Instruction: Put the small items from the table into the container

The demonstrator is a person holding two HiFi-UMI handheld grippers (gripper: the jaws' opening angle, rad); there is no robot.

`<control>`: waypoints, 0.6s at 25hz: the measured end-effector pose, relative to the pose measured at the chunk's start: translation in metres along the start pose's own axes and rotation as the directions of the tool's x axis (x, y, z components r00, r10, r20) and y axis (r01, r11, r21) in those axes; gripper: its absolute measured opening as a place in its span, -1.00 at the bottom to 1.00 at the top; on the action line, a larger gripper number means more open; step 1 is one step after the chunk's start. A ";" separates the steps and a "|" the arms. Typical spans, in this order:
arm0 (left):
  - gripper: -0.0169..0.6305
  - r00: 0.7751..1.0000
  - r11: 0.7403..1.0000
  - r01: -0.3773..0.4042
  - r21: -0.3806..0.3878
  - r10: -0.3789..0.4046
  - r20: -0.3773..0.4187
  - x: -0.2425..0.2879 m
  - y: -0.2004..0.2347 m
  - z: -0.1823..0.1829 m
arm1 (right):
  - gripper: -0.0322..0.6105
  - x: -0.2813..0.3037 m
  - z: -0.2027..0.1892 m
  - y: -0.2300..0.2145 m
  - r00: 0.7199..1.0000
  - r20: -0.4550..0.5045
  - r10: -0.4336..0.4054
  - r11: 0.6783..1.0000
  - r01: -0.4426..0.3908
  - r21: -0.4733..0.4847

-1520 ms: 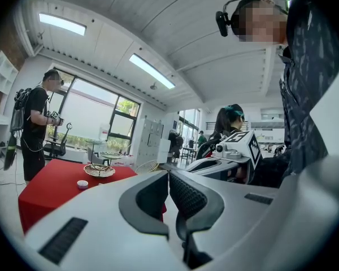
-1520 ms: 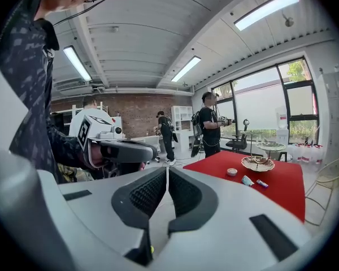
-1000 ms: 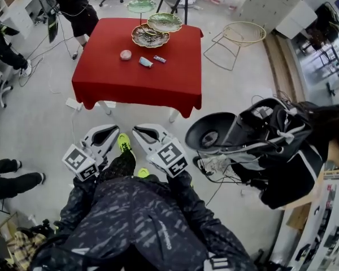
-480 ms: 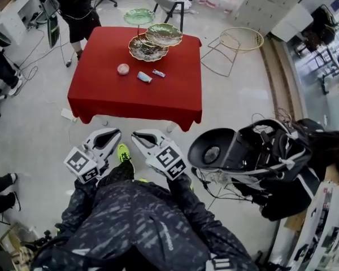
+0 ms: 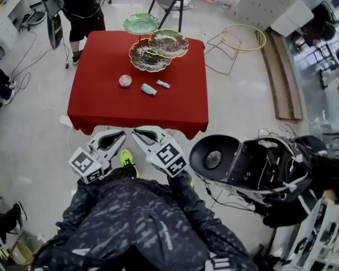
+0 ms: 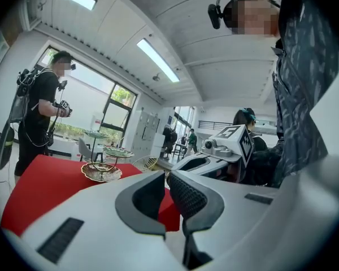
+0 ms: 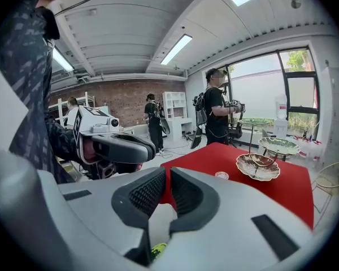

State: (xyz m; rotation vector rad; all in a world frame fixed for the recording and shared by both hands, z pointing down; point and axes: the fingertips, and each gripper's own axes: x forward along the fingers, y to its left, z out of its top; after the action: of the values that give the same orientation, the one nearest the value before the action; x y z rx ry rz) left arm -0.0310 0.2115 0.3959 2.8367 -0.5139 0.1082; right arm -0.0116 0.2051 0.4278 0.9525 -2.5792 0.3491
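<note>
Stage: approach; judged from the layout, no transfer has begun.
Left claw: the left gripper sits at lower centre of the head view, short of the near edge of the table; jaws together, nothing between them.
Right claw: the right gripper sits just beside it; jaws together, empty.
Items: 3 lie near each other at upper centre, mid-table: pink round item, pale blue packet, small wrapper.
Container: probably the tiered dish stand at the table's far edge; no item shows in its 3 dishes.
Done: 0 of 3.
Left: all 3 pick-and-place cycles.
</note>
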 end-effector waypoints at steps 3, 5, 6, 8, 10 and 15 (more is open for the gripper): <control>-0.91 1.000 1.000 0.010 0.000 -0.010 0.004 0.003 0.030 0.006 | -0.82 0.022 0.007 -0.016 1.000 -0.011 -0.017 1.000 0.017 0.004; -0.91 1.000 1.000 0.017 0.002 -0.017 0.009 0.004 0.049 0.010 | -0.82 0.037 0.011 -0.026 0.999 -0.019 -0.026 1.000 0.026 0.002; -0.91 1.000 1.000 0.020 0.004 -0.020 0.010 0.003 0.058 0.012 | -0.82 0.045 0.013 -0.030 0.999 -0.022 -0.030 1.000 0.030 0.002; -0.91 1.000 1.000 0.025 0.007 -0.025 0.010 0.002 0.074 0.015 | -0.82 0.060 0.019 -0.038 0.999 -0.027 -0.037 0.999 0.037 0.000; -0.91 1.000 1.000 0.027 0.009 -0.027 0.007 0.001 0.088 0.016 | -0.82 0.073 0.023 -0.045 0.999 -0.032 -0.041 0.999 0.041 -0.007; -0.91 1.000 1.000 0.027 0.003 -0.027 0.000 0.000 0.113 0.018 | -0.81 0.095 0.029 -0.060 0.997 -0.059 -0.048 0.999 0.046 -0.025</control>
State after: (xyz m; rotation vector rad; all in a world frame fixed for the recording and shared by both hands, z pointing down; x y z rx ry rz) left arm -0.0709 0.1048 0.4051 2.8451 -0.4762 0.1033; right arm -0.0463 0.0961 0.4476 0.9776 -2.4973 0.3280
